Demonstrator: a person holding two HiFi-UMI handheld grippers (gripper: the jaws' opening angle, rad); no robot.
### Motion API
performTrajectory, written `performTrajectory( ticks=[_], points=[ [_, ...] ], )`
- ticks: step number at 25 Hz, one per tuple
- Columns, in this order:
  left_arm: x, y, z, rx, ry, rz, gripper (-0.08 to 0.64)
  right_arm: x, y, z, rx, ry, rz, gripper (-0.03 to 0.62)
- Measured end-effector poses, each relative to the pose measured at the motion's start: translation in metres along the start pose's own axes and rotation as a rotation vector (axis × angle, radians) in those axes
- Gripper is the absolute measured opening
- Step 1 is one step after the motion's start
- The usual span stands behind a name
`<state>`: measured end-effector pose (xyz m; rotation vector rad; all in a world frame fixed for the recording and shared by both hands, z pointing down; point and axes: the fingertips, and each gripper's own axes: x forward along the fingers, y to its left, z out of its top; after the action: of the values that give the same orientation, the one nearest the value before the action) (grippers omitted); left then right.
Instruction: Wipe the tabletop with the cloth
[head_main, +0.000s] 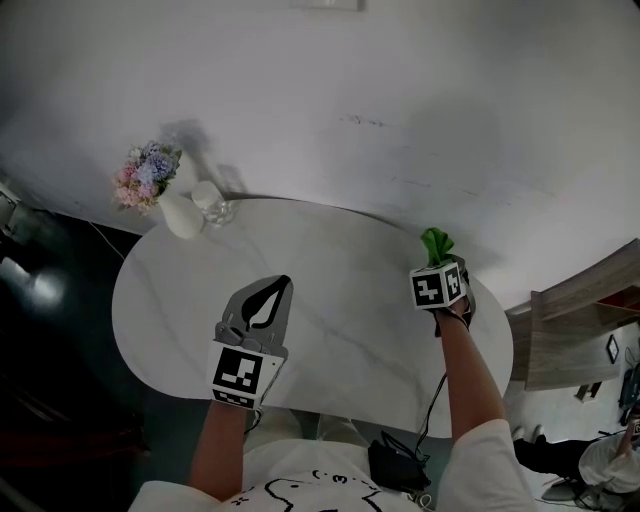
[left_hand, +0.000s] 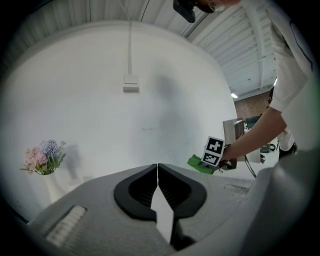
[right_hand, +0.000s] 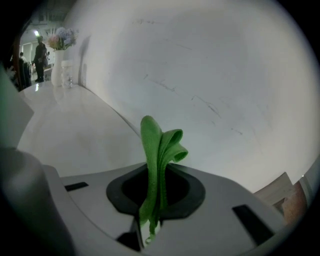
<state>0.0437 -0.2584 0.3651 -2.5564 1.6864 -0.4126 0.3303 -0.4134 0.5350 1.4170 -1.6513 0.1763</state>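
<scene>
Two small things sit at the far left of the table (head_main: 340, 310): a white vase (head_main: 181, 216) of pale pink and lilac flowers (head_main: 148, 175), and just to its right a clear glass (head_main: 214, 204). Both stand close to the wall, which seems sensible, since it leaves most of the top free for wiping.

Nearer, left of centre, the left gripper (head_main: 283, 286) is raised over the table with its jaws pressed together and nothing between them. It looks like a spare hand, kept out of the way while the other one works.

At the right end, the right gripper (head_main: 445, 262) is clamped on the green cloth (right_hand: 158, 150). The cloth is pinched low, and a folded bunch of it stands up out of the jaws, pointing toward the wall. Held this way, the cloth looks lifted clear of the top rather than pressed on it, so I judge that wiping contact is not made at this moment. The bunch would have to be tipped down and laid flat for a stroke.

Dark, glossy floor (head_main: 50, 330) shows at the left. The tabletop is a white oval with faint grey veining, smooth and slightly reflective, with no visible spill or crumbs. Its far edge meets a plain white wall (head_main: 400, 100) with a few faint scuffs. At the near edge a black cable (head_main: 432, 400) trails down from the right gripper. A pale wooden unit (head_main: 575, 320) stands at the far right.
</scene>
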Motion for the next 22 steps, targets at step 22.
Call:
performTrajectory(
  ticks=[22],
  points=[
    [-0.094, 0.106, -0.008, 0.017, -0.072, -0.013, 0.018, -0.133, 0.118, 0.069, 0.194, -0.219, 0.021, 0.045]
  ],
)
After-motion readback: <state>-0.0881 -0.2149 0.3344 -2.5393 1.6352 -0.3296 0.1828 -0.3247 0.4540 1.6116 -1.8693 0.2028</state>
